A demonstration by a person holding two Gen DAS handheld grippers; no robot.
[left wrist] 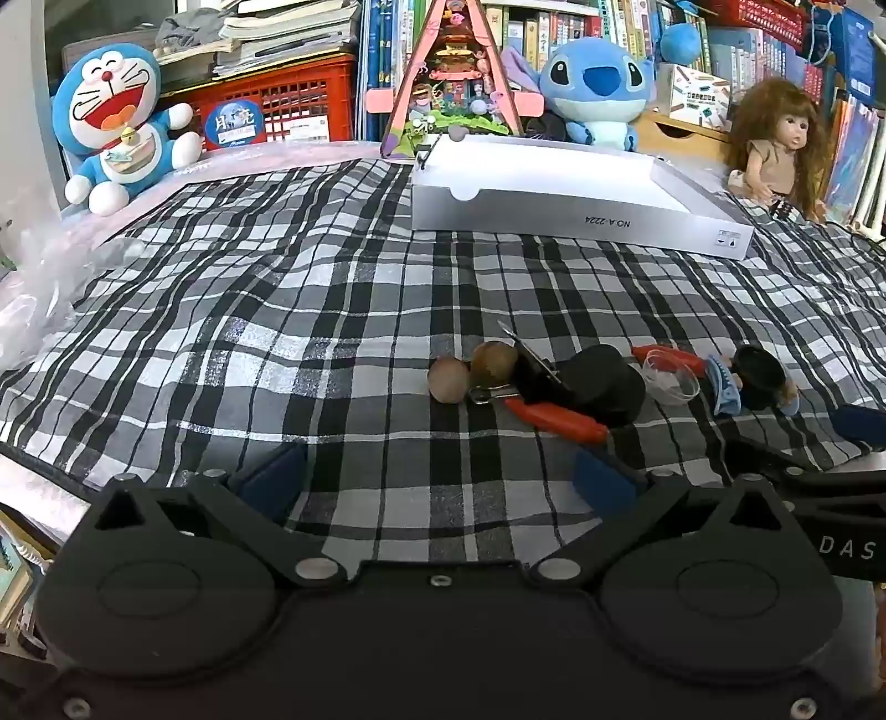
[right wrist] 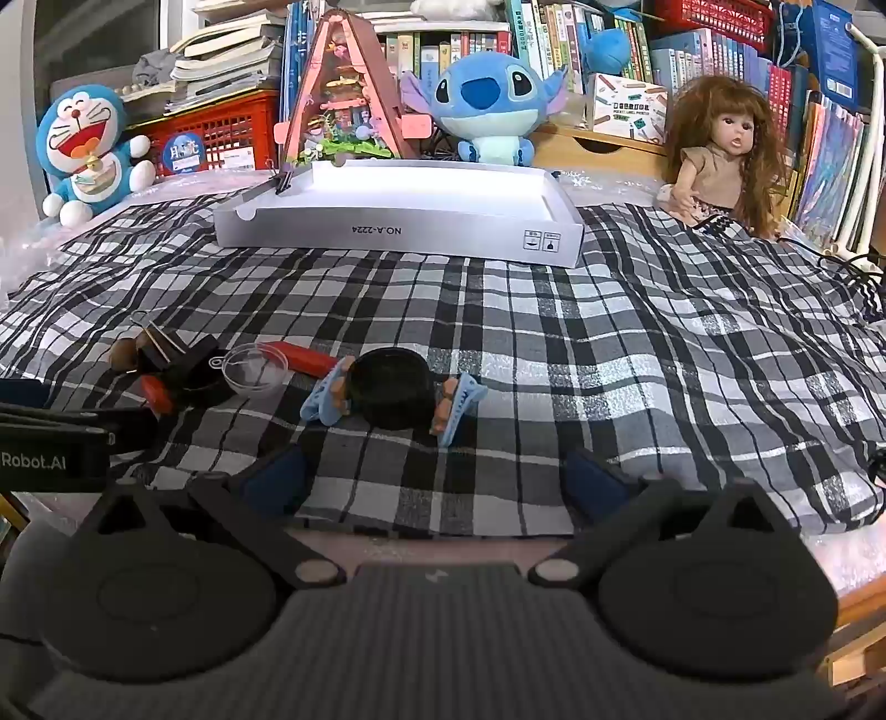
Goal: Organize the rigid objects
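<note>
Wide-open right gripper (right wrist: 432, 476) just short of black lid (right wrist: 390, 387)

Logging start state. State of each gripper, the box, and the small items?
left gripper: open, empty
right gripper: open, empty
white box: open top, on the cloth, binder clip on its rim
clear half-sphere: lying tilted
black round lid: on the cloth between two blue clips

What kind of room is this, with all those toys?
Probably a child's bedroom or study at home: packed bookshelves behind, a Doraemon plush, a Stitch plush and a doll around a plaid-covered table.
</note>
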